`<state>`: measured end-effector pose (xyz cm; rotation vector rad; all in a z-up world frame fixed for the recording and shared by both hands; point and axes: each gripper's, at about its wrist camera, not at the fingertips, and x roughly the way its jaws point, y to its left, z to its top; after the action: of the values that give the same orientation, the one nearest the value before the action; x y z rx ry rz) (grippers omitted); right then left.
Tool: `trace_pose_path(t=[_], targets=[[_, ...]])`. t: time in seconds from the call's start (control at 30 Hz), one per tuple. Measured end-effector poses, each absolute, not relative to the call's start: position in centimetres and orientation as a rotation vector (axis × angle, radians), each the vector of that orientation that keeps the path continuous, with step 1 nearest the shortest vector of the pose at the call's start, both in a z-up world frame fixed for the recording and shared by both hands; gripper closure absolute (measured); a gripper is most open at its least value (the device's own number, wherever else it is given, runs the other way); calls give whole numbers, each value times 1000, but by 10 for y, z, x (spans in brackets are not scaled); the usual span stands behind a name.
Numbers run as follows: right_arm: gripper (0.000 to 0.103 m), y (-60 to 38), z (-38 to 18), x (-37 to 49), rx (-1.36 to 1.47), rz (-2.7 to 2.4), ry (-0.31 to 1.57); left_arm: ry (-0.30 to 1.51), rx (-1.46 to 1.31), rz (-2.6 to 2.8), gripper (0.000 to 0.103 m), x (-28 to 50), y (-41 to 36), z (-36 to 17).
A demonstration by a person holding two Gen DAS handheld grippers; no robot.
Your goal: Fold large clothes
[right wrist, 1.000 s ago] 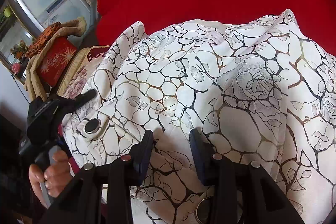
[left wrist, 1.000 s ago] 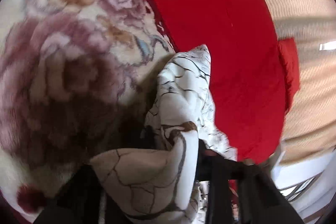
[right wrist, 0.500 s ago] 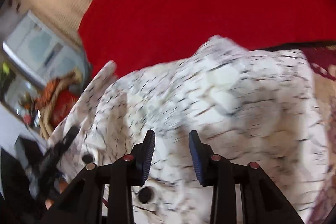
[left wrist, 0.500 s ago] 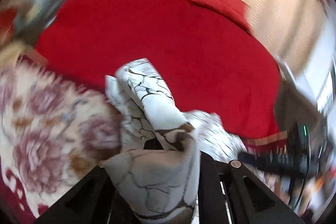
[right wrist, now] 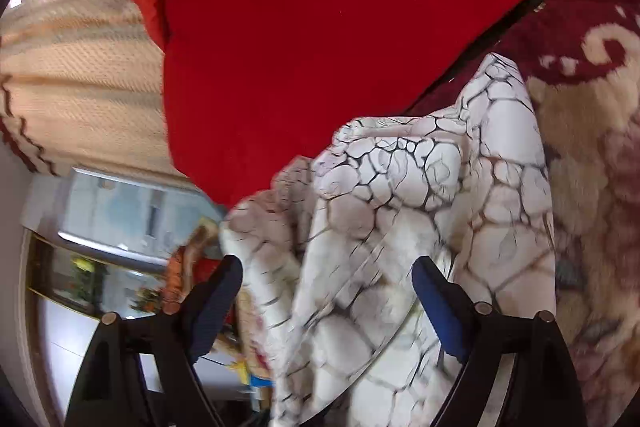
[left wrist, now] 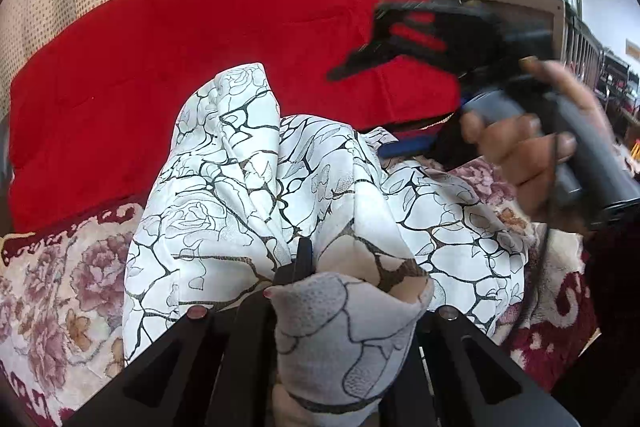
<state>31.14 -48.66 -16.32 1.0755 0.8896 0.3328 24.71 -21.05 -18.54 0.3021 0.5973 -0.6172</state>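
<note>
I am looking over a red quilt (left wrist: 200, 67) spreading across the back, with a floral blanket (left wrist: 60, 287) lying in front of it. The white crackle-print garment (left wrist: 248, 187) is bunching up on that blanket, blocking most of my forward view. My left gripper (left wrist: 308, 279) is clamping a fold of the garment. My right gripper (right wrist: 328, 291) is opening its jaws, cloth hanging loose between the blue pads (right wrist: 436, 303). A hand (left wrist: 532, 147) is gripping its handle.
</note>
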Motion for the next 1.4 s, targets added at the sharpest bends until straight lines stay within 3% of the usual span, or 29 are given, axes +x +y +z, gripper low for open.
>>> trace_pose_path(t=[0.37,0.57,0.67,0.7,0.73,0.77,0.83,1.03,1.13,1.3,1.4], targets=[[7,-391,-125,357,801,488,920,594,283,-674,94,240,-200,-186],[8,-368,-143,369,690,392,965,598,296,-694,94,245,-194,-189],[38,-360,-155,372,615,346,991,623,272,-760,87,247,-178,-185],[54,-357,-153,369,574,347,982,631,258,-804,83,247,-171,-182],[67,-355,-150,367,561,360,972,640,248,-849,73,247,-162,-177],[68,-354,-148,365,559,364,957,649,235,-896,68,247,-153,-173],[73,-349,-144,361,541,350,933,661,177,-1000,47,247,-125,-163],[82,-339,-129,350,500,354,855,667,-76,-960,39,291,-45,-167],[83,-329,-121,348,451,343,825,755,-224,-927,39,328,-23,-184],[83,-324,-125,347,432,301,826,688,-385,-925,39,338,8,-175],[83,-334,-130,347,474,306,837,752,-402,-871,39,349,6,-190]])
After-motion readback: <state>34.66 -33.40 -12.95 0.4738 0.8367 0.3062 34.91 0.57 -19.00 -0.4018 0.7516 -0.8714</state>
